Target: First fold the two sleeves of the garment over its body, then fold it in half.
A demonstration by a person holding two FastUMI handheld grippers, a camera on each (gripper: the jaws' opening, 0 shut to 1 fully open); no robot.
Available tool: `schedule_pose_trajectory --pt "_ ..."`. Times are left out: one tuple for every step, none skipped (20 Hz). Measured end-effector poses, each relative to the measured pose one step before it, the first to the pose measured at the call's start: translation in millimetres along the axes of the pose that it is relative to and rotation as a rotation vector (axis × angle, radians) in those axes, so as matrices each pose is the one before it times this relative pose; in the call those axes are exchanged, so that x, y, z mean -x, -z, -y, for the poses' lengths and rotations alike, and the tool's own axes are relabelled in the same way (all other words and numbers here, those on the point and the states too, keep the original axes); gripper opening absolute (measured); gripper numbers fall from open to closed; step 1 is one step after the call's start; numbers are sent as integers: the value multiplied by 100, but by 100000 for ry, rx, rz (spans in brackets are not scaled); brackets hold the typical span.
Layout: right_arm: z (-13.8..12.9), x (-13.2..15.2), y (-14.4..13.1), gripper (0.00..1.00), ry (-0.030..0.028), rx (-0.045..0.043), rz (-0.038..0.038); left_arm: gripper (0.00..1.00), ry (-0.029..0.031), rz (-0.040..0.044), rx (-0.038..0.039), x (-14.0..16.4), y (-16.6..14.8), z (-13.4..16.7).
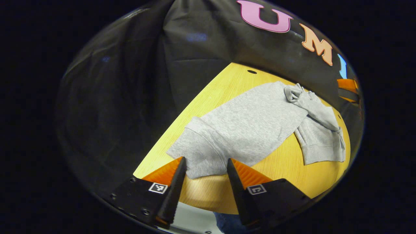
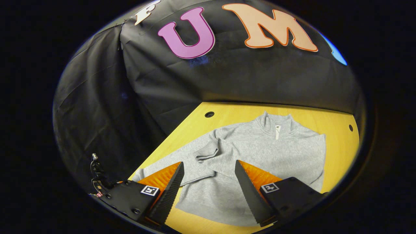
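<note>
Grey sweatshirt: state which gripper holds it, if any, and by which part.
Neither. The left gripper and right gripper are open above the grey sweatshirt, with nothing between their fingers.

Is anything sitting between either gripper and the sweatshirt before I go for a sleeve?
Nothing visible. The left gripper looks straight at the grey sweatshirt on the wooden table, jaws open. The right gripper also has open jaws, with only fabric between them; one sleeve already lies over the body.
</note>
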State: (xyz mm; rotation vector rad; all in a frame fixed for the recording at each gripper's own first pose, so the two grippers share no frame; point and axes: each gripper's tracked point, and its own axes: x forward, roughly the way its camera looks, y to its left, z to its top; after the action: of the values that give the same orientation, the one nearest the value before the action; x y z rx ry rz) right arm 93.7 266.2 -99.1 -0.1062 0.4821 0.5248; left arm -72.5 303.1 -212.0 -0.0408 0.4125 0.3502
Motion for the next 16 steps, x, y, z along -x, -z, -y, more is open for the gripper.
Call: schedule_pose_trajectory --pt "593 429 495 97 1643 716 -375 62 1582 -182 -417 -121 -27 289" --pt "392 458 273 98 1075 348 -311 58 1696 148 800 -176 -96 346" --pt "84 555 249 98 544 -418 -181 41 1059 -184 1379 -578 -192 810" --pt "133 328 192 98 83 -831 -265 32 1349 -435 439 -295 -71 394" --pt "-6 409 259 98 24 -676 -186 18 862 -200 -313 50 52 164" --pt "97 297 -62 94 38 -156 437 13 -183 -915 -548 92 29 91" --pt "219 388 -40 94 408 435 290 7 -180 -55 -802 -284 61 227" --pt "374 342 -69 94 716 345 391 5 -546 -187 -901 -63 7 203" --pt "298 333 -67 98 719 -278 299 1 -654 222 -1103 14 95 136" --pt "494 326 -89 94 1454 -712 410 0 328 -283 -612 -15 -16 258" --pt "460 370 -46 94 1237 -557 350 0 1458 -1002 -360 126 190 572" --pt "562 440 -33 94 1385 -590 281 0 2206 -1617 -884 99 60 478" --pt "588 192 169 94 774 -614 335 0 2115 -2175 -1601 209 206 333" --pt "462 254 14 94 963 -378 431 0 2453 -741 -1863 206 -339 513" --pt "751 416 314 94 1563 169 26 0 2804 418 -2064 132 -723 672" --pt "950 387 311 98 2111 715 -166 0 2317 504 -1816 266 -868 681"
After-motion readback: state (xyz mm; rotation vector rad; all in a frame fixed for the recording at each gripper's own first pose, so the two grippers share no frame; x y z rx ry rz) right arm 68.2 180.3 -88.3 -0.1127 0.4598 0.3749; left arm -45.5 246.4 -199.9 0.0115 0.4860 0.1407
